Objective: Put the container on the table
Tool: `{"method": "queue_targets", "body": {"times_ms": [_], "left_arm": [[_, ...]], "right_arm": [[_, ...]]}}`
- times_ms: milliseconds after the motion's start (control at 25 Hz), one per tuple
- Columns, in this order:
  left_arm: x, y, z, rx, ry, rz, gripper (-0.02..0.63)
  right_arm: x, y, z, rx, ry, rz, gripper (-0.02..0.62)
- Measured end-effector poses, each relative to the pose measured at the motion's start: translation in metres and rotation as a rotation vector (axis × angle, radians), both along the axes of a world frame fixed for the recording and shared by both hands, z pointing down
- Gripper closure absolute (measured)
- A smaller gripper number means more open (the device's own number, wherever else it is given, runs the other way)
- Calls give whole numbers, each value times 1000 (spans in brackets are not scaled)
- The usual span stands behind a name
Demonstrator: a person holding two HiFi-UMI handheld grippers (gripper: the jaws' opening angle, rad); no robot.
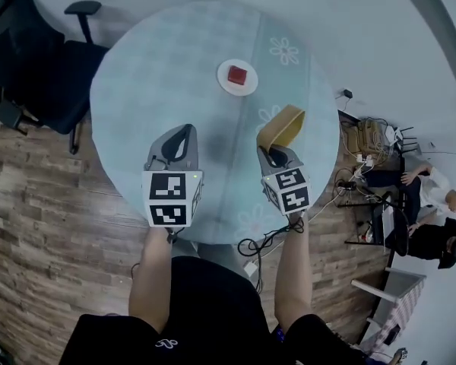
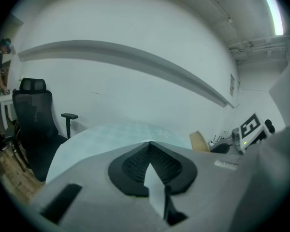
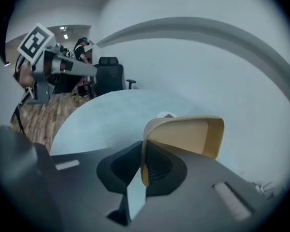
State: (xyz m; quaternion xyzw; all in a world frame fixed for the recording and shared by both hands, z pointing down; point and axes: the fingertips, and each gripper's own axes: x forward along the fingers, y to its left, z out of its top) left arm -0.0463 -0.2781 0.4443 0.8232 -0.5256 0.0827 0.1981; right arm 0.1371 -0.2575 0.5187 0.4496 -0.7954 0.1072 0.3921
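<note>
A tan open container (image 1: pixel 283 126) hangs tipped on its side just above the right part of the round pale-blue table (image 1: pixel 159 67). My right gripper (image 1: pixel 272 152) is shut on its wall; in the right gripper view the container (image 3: pixel 188 134) sticks out beyond the right gripper (image 3: pixel 144 151), with its rim pinched between the jaws. My left gripper (image 1: pixel 184 131) hovers over the table's near middle, shut and holding nothing. The left gripper (image 2: pixel 150 146) has its jaws together in its own view, where the container (image 2: pixel 199 140) shows at the right.
A white plate (image 1: pixel 226 86) with a red cube (image 1: pixel 237 74) sits on the far middle of the table. A black office chair (image 1: pixel 45 67) stands at the left. Cables (image 1: pixel 258 245) lie on the wood floor, and seated people (image 1: pixel 433 196) are at the right.
</note>
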Motion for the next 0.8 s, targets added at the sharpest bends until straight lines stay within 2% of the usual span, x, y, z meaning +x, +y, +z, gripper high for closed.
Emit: {"method": "queue_targets", "body": {"times_ms": [160, 280, 400, 480, 560, 680, 800], "left_arm": [[-15, -4, 9, -33, -3, -29, 603], [-20, -1, 22, -59, -10, -40, 603], [-22, 1, 28, -68, -10, -45, 603], [-24, 4, 32, -78, -5, -49, 603], [-24, 6, 35, -91, -1, -48, 603], [-24, 9, 35, -93, -4, -38, 603], [-29, 6, 29, -78, -4, -39, 603]], "right_arm": [[-12, -18, 63, -185, 213, -202, 574], [-14, -19, 101, -295, 359, -318, 573], [-15, -17, 125, -357, 467, -411, 572], [-17, -17, 133, -362, 508, -447, 572], [-22, -18, 136, -349, 503, -459, 567], [-29, -20, 128, -330, 435, -425, 513], [-41, -27, 77, -209, 219, -311, 515]]}}
